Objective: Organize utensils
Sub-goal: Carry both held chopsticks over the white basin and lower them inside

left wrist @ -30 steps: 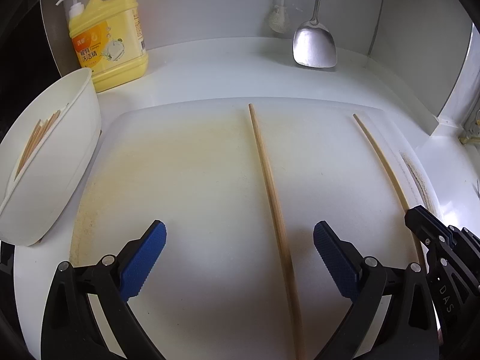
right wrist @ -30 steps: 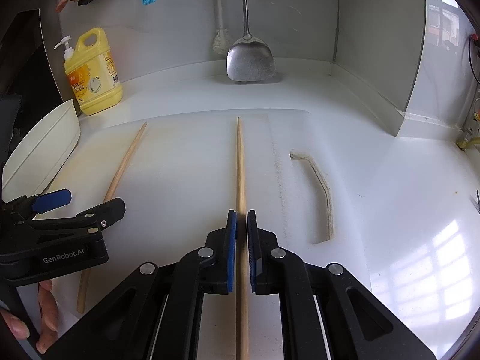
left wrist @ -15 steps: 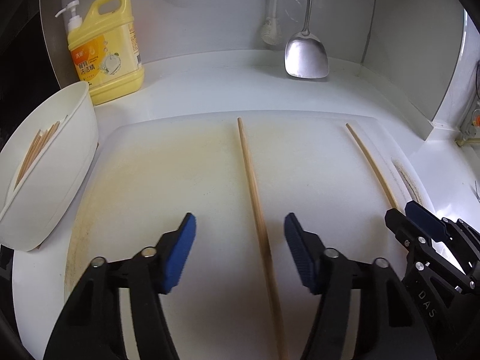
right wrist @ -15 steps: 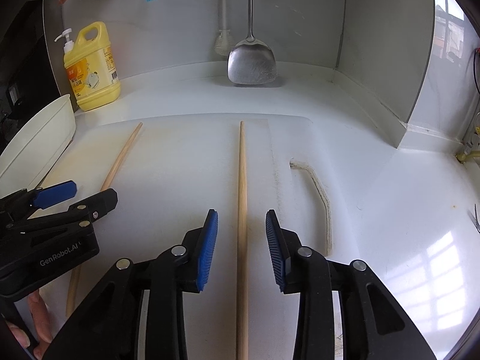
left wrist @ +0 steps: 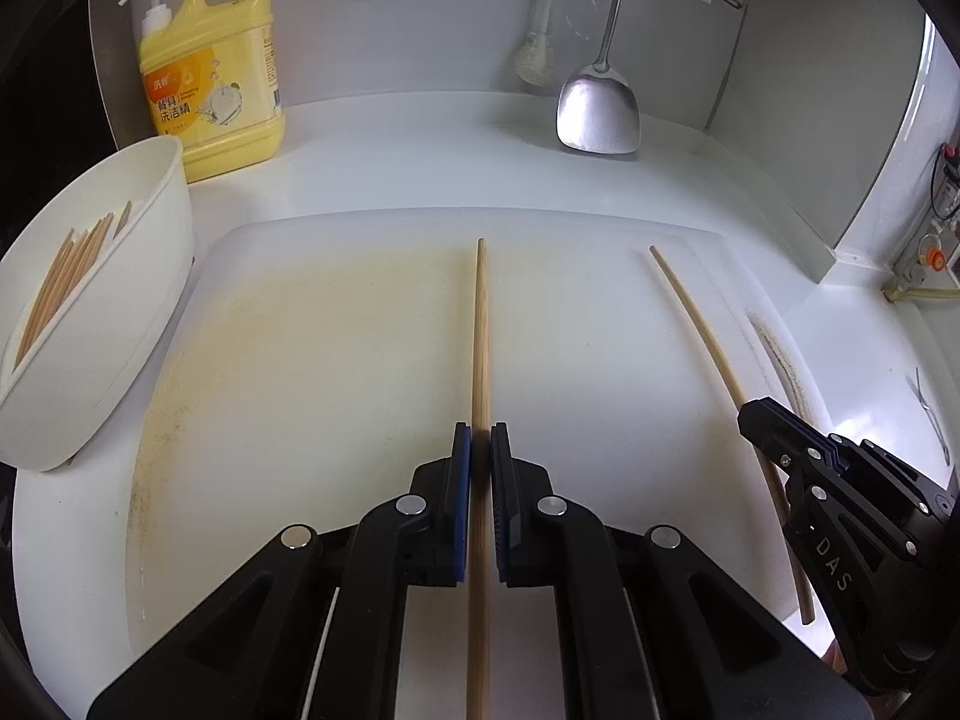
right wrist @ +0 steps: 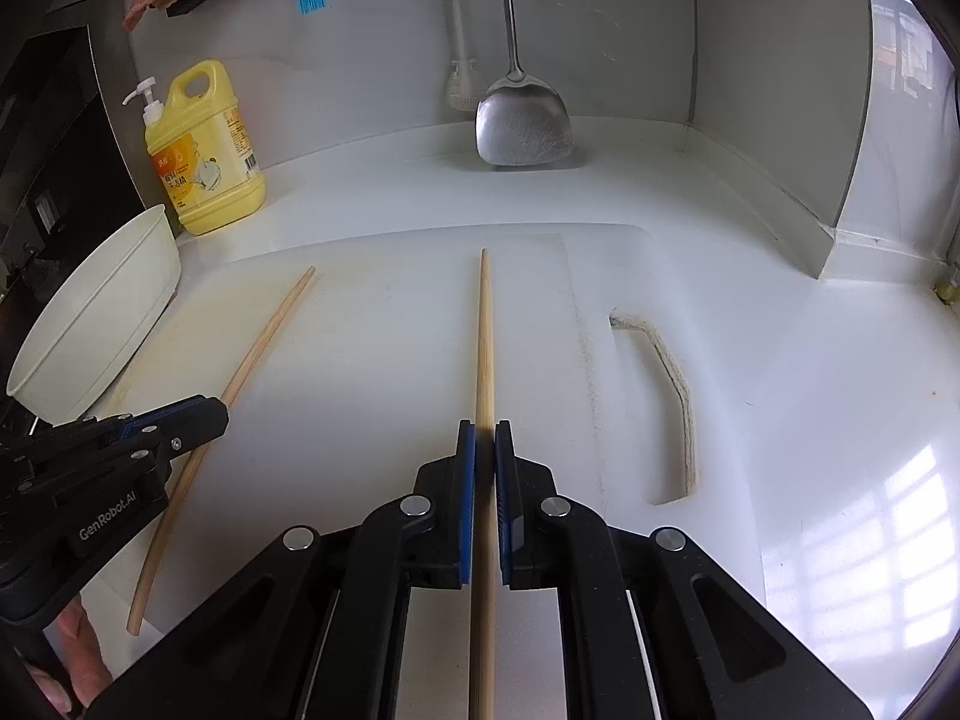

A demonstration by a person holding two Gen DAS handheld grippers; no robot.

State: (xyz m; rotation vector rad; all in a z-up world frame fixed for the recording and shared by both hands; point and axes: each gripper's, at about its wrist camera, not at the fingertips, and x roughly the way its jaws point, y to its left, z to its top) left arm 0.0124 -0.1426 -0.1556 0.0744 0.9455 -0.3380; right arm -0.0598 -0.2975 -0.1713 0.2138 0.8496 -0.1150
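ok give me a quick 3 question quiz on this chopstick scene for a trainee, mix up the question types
1. True or false: the left gripper is shut on a chopstick.
2. Multiple choice: where do the chopsticks already sorted sit? A) in the white bowl B) beside the yellow soap bottle C) under the metal spatula
3. Fill in: the chopstick between the right gripper fingers lies on the white ____.

Key: 1 true; 2 A; 3 cutting board
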